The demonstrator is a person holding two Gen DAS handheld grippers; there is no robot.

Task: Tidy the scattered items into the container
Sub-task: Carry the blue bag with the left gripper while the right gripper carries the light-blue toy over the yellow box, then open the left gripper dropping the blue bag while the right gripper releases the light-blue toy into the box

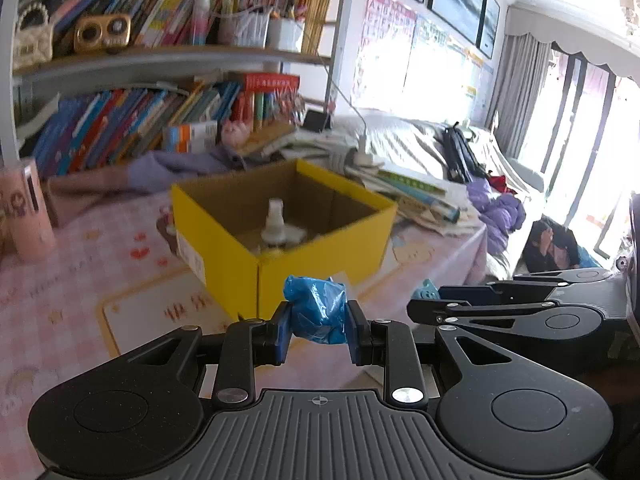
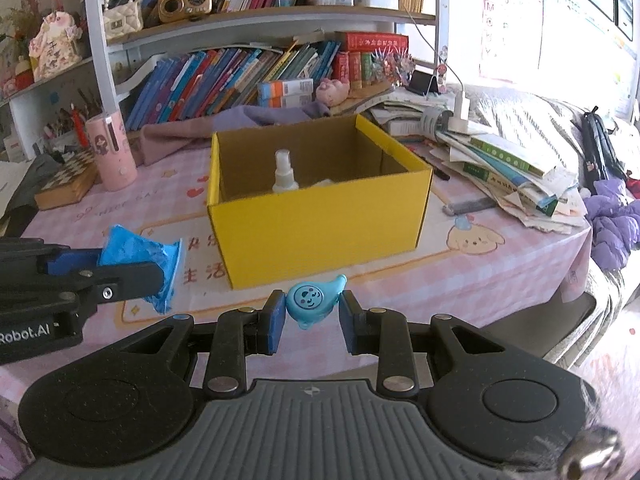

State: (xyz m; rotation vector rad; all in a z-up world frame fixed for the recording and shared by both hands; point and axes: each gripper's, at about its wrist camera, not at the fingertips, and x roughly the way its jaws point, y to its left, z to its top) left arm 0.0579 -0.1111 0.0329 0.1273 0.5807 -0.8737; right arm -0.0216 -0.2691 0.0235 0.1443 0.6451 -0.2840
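A yellow cardboard box [image 1: 320, 256] stands open on the pink tablecloth, also in the right wrist view [image 2: 320, 232]. Inside it stands a small clear spray bottle [image 2: 285, 174], also in the left wrist view [image 1: 275, 220]. My left gripper [image 1: 319, 330] is shut on a crumpled blue plastic bag [image 1: 316, 310], held above the table in front of the box; it shows in the right wrist view [image 2: 138, 258]. My right gripper [image 2: 313, 316] is shut on a small light-blue drop-shaped toy [image 2: 314, 298], just right of the left one; the toy peeks out in the left wrist view [image 1: 427, 290].
A pink tumbler [image 2: 114, 152] and a chessboard box [image 2: 66, 184] stand to the left. A pile of books and papers [image 2: 504, 160] lies right of the box. A bookshelf [image 2: 240, 72] runs behind. The table edge [image 2: 576, 264] drops off at the right.
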